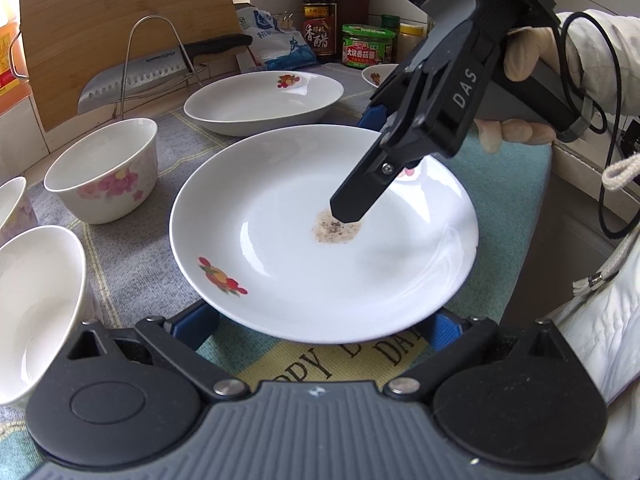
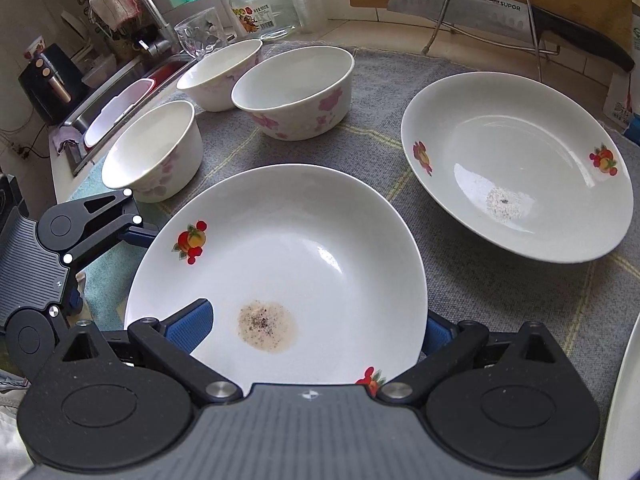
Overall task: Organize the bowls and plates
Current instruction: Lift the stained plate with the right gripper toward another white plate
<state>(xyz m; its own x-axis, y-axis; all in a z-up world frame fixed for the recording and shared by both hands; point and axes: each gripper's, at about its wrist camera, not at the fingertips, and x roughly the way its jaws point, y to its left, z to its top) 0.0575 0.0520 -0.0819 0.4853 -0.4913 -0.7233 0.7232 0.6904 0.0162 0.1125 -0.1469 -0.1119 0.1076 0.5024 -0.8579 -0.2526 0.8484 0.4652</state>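
A white plate with fruit prints and a brown stain (image 1: 320,248) (image 2: 288,264) lies on the grey mat. My left gripper (image 1: 320,326) is open; its blue fingers sit under the plate's near rim. It also shows in the right wrist view (image 2: 100,248) at the plate's left edge. My right gripper (image 2: 316,330) is open, one blue finger (image 2: 190,326) over the plate, the other outside the rim. Its black finger (image 1: 356,200) hangs above the stain in the left wrist view. A second stained plate (image 1: 264,98) (image 2: 516,164) lies beyond. Three floral bowls (image 2: 296,92) (image 2: 156,152) (image 2: 220,74) stand nearby.
A knife (image 1: 132,80) rests on a wire rack against a wooden cutting board (image 1: 120,20). A sauce bottle (image 1: 319,12), jars (image 1: 367,46) and a bag stand at the back. A third plate's rim (image 1: 374,74) is partly hidden. A sink (image 2: 120,92), glass and jar (image 2: 262,4) lie far left.
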